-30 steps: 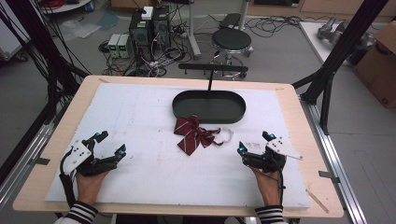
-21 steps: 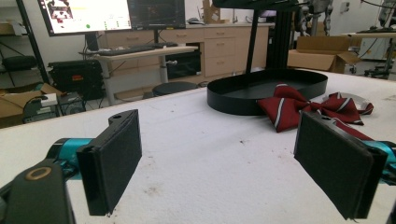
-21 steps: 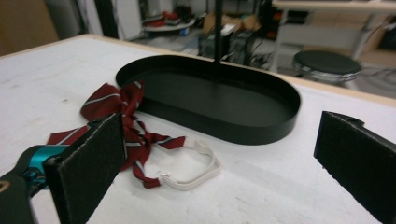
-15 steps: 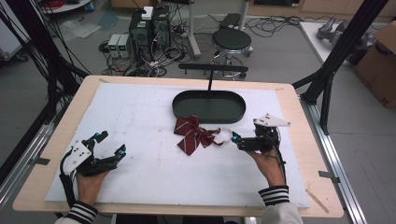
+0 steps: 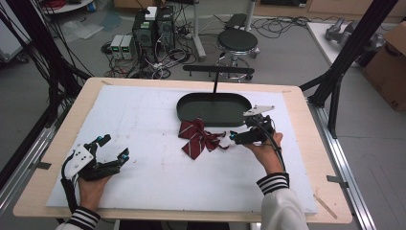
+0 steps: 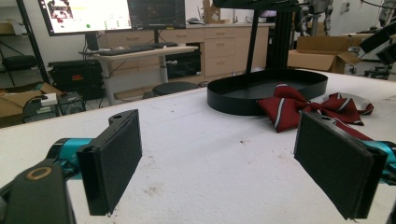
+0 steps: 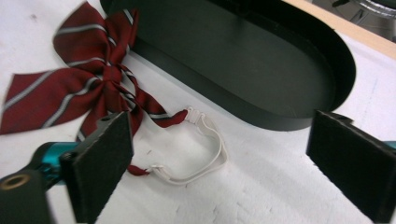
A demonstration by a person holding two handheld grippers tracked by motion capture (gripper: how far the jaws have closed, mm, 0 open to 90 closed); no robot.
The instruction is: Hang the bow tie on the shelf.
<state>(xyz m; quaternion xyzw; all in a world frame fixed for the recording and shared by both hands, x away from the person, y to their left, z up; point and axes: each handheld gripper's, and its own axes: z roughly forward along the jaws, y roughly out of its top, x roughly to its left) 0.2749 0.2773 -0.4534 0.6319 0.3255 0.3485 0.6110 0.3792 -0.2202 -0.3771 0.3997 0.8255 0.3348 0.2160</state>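
Observation:
A dark red bow tie (image 5: 196, 136) with grey stripes lies on the white mat just in front of a black oval tray (image 5: 213, 115). Its white elastic strap (image 7: 210, 149) curls out to the right. My right gripper (image 5: 237, 135) hovers at the strap end, to the right of the bow, beside the tray's near rim (image 7: 280, 126). Its jaws have just been closing a little, still wide apart, with the strap below and between them, untouched. My left gripper (image 5: 115, 147) rests open at the front left, far from the bow tie (image 6: 289, 105), with nothing between its pads.
The white mat (image 5: 143, 115) covers most of the wooden table. A black T-shaped stand (image 5: 218, 71) rises behind the tray at the far edge. On the floor beyond are a stool (image 5: 237, 40) and computer boxes (image 5: 153, 26).
My right gripper has travelled from the front right, forward and left, up to the bow tie's strap beside the tray. The left gripper has stayed put.

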